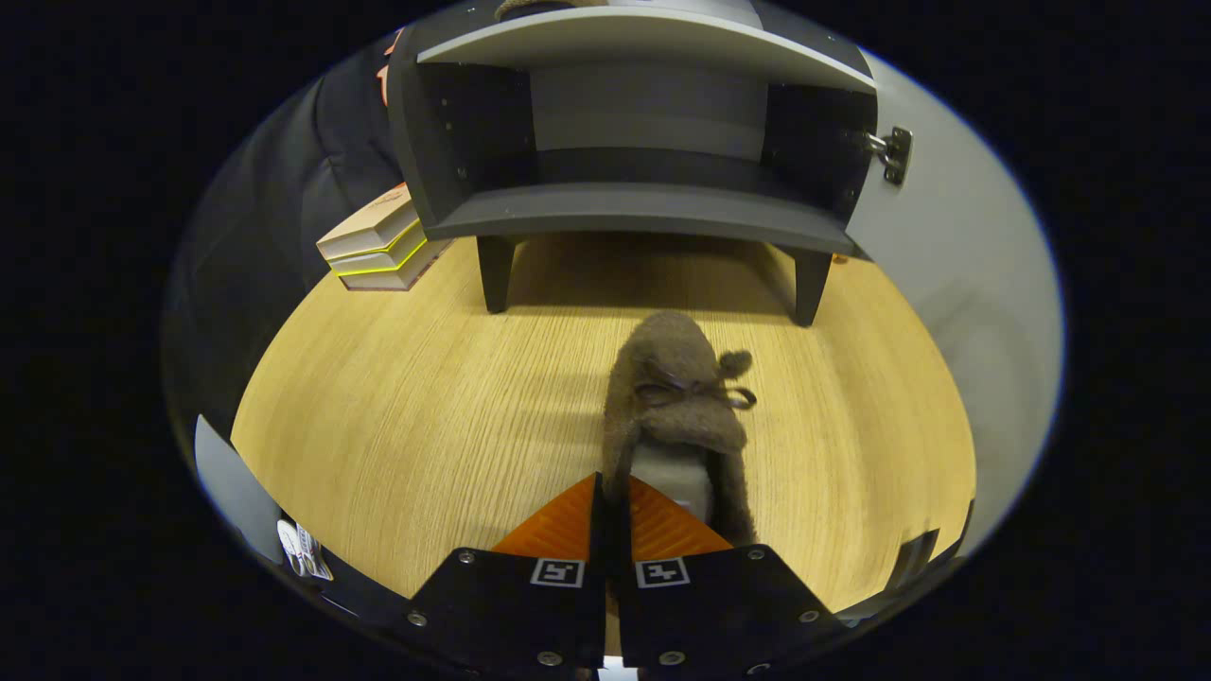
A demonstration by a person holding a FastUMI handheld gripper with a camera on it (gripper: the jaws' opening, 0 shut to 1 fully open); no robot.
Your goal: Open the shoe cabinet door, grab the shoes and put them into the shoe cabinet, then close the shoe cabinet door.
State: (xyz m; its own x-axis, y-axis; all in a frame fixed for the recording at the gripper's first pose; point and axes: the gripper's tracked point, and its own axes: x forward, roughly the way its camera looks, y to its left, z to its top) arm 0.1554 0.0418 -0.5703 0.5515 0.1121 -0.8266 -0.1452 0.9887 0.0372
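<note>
Your tongs [610, 506] are clamped on the shoe's [676, 397] left collar, on the counter [397, 416] before the open cabinet [643, 203]. It's soft, light and floppy; keep pinching the rim.

The claw [613, 492] has its two orange fingers pinched nearly together, pointing forward.

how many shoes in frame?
1: a brown shoe on the wooden table, its side wall pinched between the fingers, short of the open cabinet. Another may be hidden.
</note>
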